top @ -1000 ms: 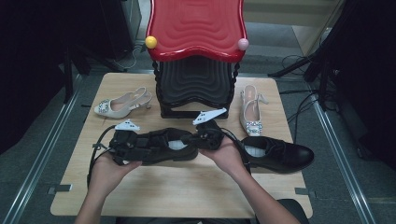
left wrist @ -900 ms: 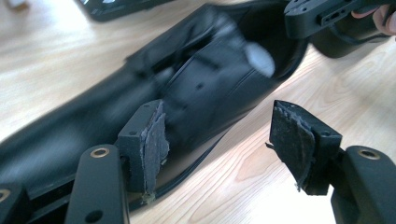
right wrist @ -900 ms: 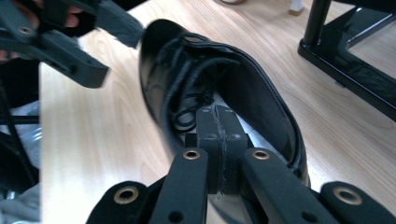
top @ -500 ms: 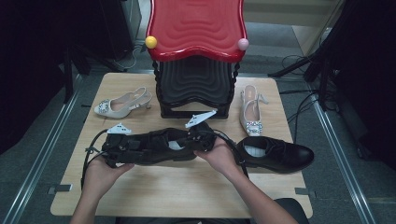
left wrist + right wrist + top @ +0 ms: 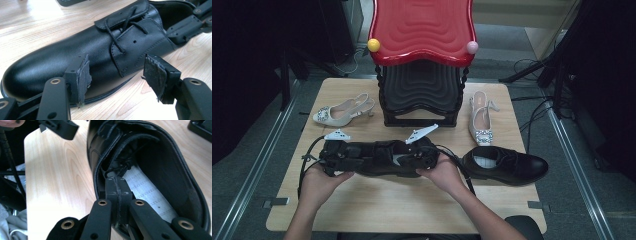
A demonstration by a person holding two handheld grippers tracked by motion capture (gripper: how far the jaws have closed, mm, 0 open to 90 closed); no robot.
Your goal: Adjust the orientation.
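The right tool (image 5: 116, 195) has its pads pressed flat together on the rim of a black lace-up shoe (image 5: 382, 159), on the edge of the opening just beside the laces, with the pale insole lying past the pads in the right gripper view. The left tool (image 5: 117, 75) stands wide, its two worn pads apart and pressing on nothing; the toe and vamp of the same shoe lie just beyond them, one pad in front of the leather side and the other over bare wood, and its jaws have just been closing a little. In the high view the two tools sit at opposite ends of this shoe, the left tool (image 5: 336, 156) at the toe and the right tool (image 5: 424, 155) at the heel end, each in one hand, near the front middle of the wooden worktop (image 5: 377, 205). Counted: two tools, two black lace-up shoes, two beige slingback heels and one shoe rack. The second black shoe (image 5: 507, 166) lies to the right, apart from the held one. One slingback heel (image 5: 343, 111) lies left of the rack and the other slingback heel (image 5: 482, 120) to its right. The shoe rack (image 5: 422, 30), red on top with black tiers under it, stands at the back. The held shoe is dark against the tools, so its outline is hard to make out from above.
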